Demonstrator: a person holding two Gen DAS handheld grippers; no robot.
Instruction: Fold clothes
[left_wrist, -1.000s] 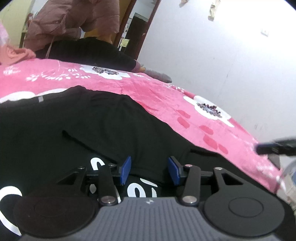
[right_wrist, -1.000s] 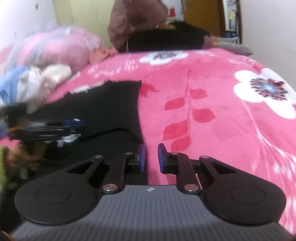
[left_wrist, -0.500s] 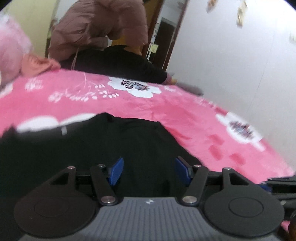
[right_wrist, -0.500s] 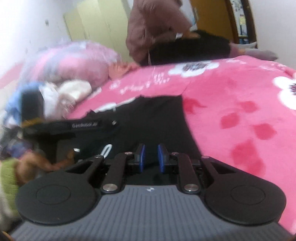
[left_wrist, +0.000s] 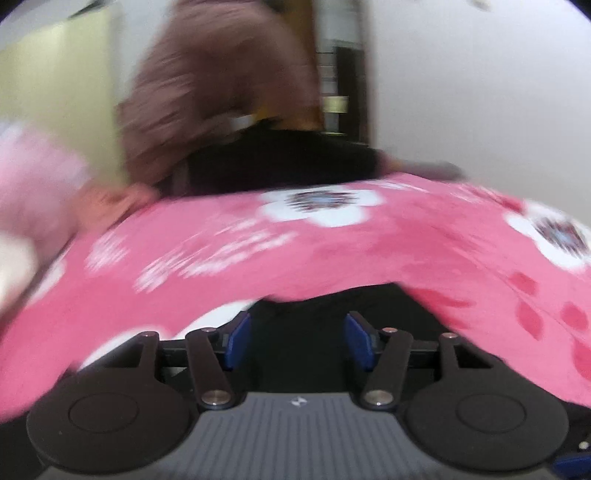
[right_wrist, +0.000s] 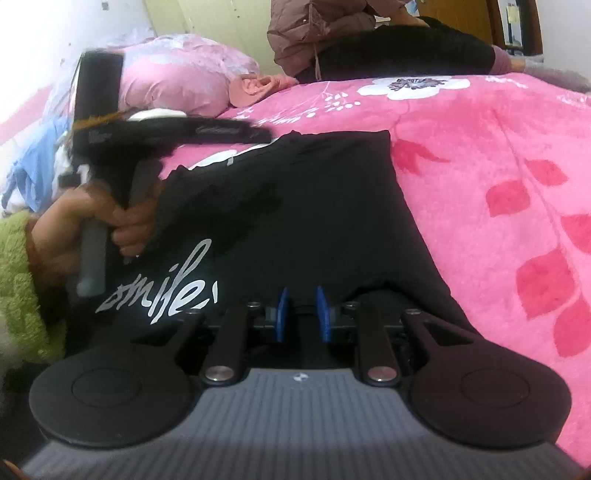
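Note:
A black shirt with a white "smile" print lies flat on the pink flowered blanket. My right gripper sits at its near hem, where the fabric bunches up around the fingers; the blue pads stand a narrow gap apart with black cloth between them. In the right wrist view my left gripper hovers blurred above the shirt's far left part, held by a hand in a green sleeve. In the blurred left wrist view the left gripper is open, with only the black shirt below it.
A person in a brownish jacket leans on the far side of the bed. Pink bedding and a heap of blue and white clothes lie at the left. A white wall runs along the right.
My left gripper has risen and swung toward the shirt's far end, staying open. The right gripper kept its narrow gap and now sits at the near hem, looking along the shirt.

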